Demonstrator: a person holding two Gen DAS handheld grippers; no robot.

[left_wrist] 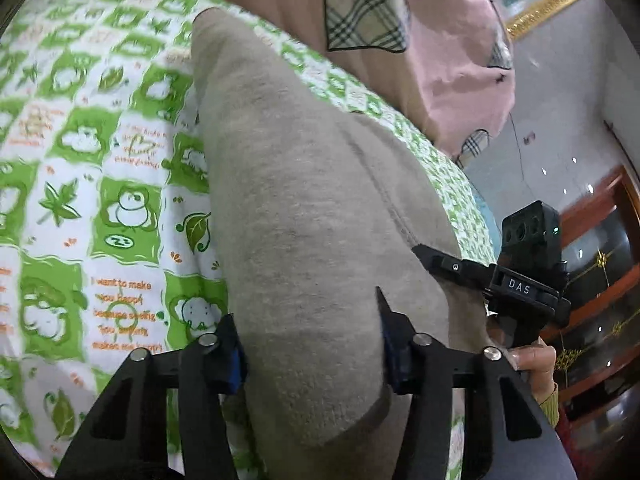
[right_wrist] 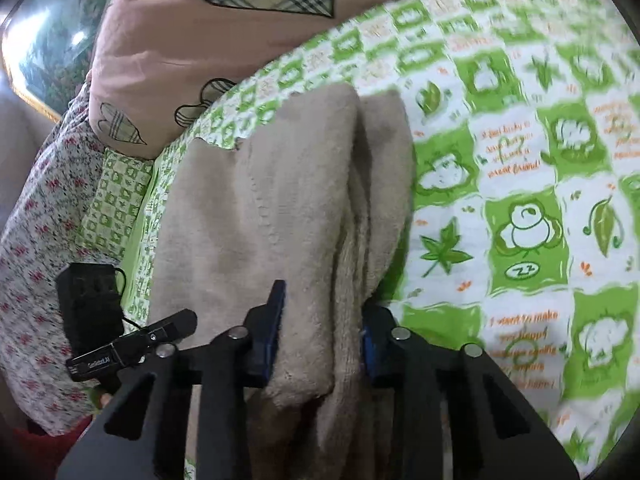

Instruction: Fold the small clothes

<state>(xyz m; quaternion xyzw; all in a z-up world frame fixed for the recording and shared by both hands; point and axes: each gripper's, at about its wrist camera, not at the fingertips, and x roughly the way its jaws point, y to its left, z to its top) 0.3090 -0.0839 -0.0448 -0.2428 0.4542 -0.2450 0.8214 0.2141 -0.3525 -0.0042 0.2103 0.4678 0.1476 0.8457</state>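
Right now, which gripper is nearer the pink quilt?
Hard to call. Both the left gripper and right gripper hold the beige garment on the green sheet; the pink quilt lies beyond both.

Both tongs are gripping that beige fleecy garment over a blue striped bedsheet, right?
Not quite: the bedsheet is a green and white cartoon check, as the right wrist view shows. Both the left tongs and right tongs do grip the beige garment.

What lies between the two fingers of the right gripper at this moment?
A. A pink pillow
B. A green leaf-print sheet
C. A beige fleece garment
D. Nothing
C: in the right wrist view the right gripper has bunched folds of the beige garment filling the gap between its fingers, above the green patterned sheet.
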